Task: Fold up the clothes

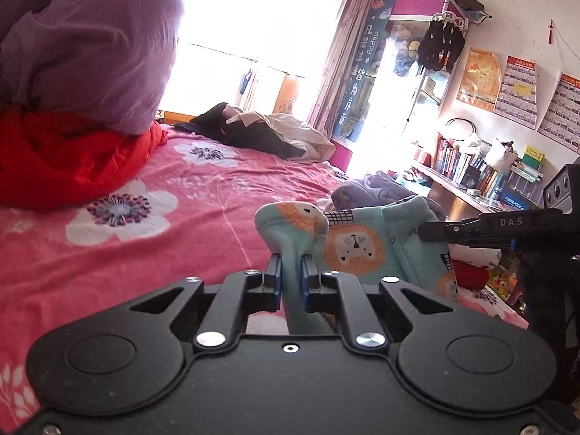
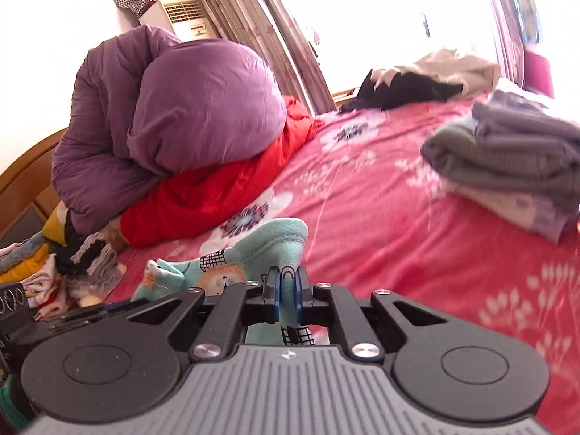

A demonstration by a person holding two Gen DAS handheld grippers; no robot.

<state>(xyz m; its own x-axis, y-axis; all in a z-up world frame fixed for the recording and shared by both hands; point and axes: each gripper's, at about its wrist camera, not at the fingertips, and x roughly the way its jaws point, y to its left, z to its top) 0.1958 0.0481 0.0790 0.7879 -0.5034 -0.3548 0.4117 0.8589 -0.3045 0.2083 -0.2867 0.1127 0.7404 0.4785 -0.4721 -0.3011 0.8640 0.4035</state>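
2 grippers share 1 garment above a bed (image 2: 380, 195) covered in a pink floral sheet. On the bed, largest first: a purple duvet (image 2: 174, 116) lying on a red quilt (image 2: 217, 188) near the headboard; a heap of black and cream clothes (image 1: 268, 130) at the far edge by the window; a folded stack (image 2: 514, 166) of grey and pale items; and a mint garment (image 1: 355, 243) printed with lions, lifted clear of the sheet. More crumpled laundry (image 2: 54, 268) lies off the near left corner in the right wrist view.

Left gripper (image 1: 291, 272): clenched on 1 bunched edge of the mint garment. Right gripper (image 2: 286, 286): clenched on another edge of the same garment, the cloth hanging between the 2.

Progress, as judged: the folded stack suggests several pieces are done; the mint garment is only picked up, not yet spread or folded; the black and cream heap and the side laundry remain.

Legible writing: "DAS" on the right gripper's finger (image 1: 507, 223) as seen from the left wrist; "Happy" and Chinese characters on a blue hanging banner (image 1: 366, 61). The wall posters (image 1: 514, 87) are too small to read.
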